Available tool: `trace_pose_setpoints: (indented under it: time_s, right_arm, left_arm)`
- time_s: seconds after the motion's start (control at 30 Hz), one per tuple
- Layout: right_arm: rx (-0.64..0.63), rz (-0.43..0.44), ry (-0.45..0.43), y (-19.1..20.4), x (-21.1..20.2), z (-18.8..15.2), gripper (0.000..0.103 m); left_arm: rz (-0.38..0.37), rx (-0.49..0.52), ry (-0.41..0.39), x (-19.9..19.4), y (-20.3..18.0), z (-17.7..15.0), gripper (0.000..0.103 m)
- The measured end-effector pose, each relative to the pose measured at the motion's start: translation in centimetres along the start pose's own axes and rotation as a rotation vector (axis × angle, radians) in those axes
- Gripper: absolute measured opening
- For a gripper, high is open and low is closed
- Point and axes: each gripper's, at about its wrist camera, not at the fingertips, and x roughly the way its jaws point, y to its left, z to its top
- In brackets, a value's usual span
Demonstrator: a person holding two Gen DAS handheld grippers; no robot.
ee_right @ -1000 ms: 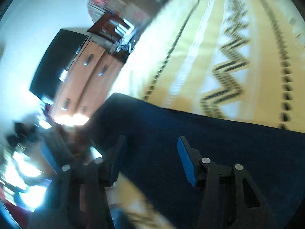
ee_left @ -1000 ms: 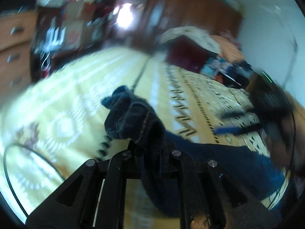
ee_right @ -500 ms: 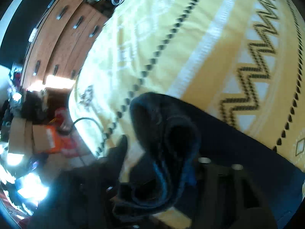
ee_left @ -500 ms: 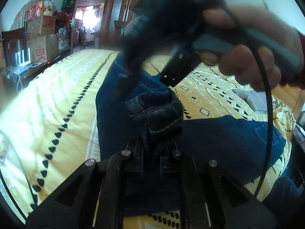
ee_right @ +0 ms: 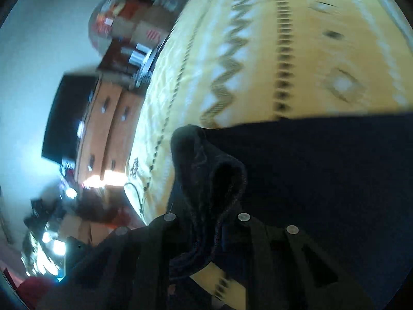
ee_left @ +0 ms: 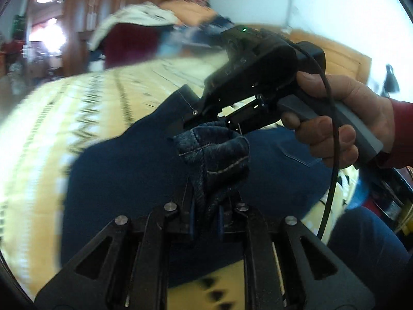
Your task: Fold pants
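Note:
Dark blue denim pants [ee_left: 116, 180] lie spread on a yellow patterned bed cover [ee_left: 51, 129]. My left gripper [ee_left: 205, 206] pinches a bunched, stitched edge of the pants [ee_left: 214, 149]; its jaws are opening slightly with the cloth still between the pads. Just beyond it, a hand [ee_left: 343, 118] holds my right gripper [ee_left: 191, 118], whose tips meet the same raised fold. In the right wrist view my right gripper [ee_right: 206, 222] is closing on a dark roll of the pants [ee_right: 206, 170], while the remaining denim [ee_right: 322, 168] stretches to the right over the bed cover [ee_right: 258, 51].
A pile of clothes [ee_left: 134, 33] sits at the far end of the bed by a wooden wardrobe [ee_left: 108, 5]. A wooden dresser [ee_right: 103, 129] with a black screen [ee_right: 67, 118] stands beside the bed. A cable [ee_left: 333, 155] hangs from the right gripper. A person's jeans-clad leg [ee_left: 366, 245] is at lower right.
The right gripper went from wide open over flat denim to closed on a rolled fold. Both grippers swung across the bed, and the left carried its bunched edge over the spread pants.

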Motion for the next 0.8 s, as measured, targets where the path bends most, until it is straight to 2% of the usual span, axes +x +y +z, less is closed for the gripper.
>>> trace_pose_setpoints:
  time_s: [0.13,0.23,0.43,0.5,0.57,0.6,0.7,0.8]
  right_arm:
    - [0.063,-0.007,-0.063,-5.9,-3.3,-0.7,0.018]
    - [0.101,0.01,-0.078,-9.6,-4.6,-0.9,0.018]
    - [0.096,0.031,-0.046,-13.0,-2.7,-1.2,0.019]
    - [0.092,0.029,-0.05,-13.5,-2.7,-1.3,0.024]
    - [0.097,0.009,-0.066,-14.5,-3.3,-1.8,0.026]
    - [0.107,0.007,-0.078,-15.0,-3.6,-2.1,0.026]
    - [0.107,-0.043,-0.114,-15.5,-4.6,-2.8,0.026]
    - [0.069,-0.171,-0.197,-14.2,-6.7,-4.0,0.029]
  left_arm:
    - [-0.058,0.028,0.089,4.1,-3.0,0.1,0.015]
    - [-0.075,0.044,0.152,6.1,-3.6,-0.6,0.015]
    - [-0.055,0.056,0.225,7.2,-3.4,-1.8,0.016]
    - [-0.063,0.088,0.241,7.2,-3.9,-1.8,0.024]
    - [-0.081,0.122,0.233,6.8,-4.7,-1.9,0.036]
    - [-0.089,0.149,0.227,6.5,-5.3,-1.9,0.046]
    - [-0.118,0.197,0.23,6.1,-7.2,-3.1,0.05]
    - [-0.163,0.204,0.227,5.0,-8.3,-3.6,0.052]
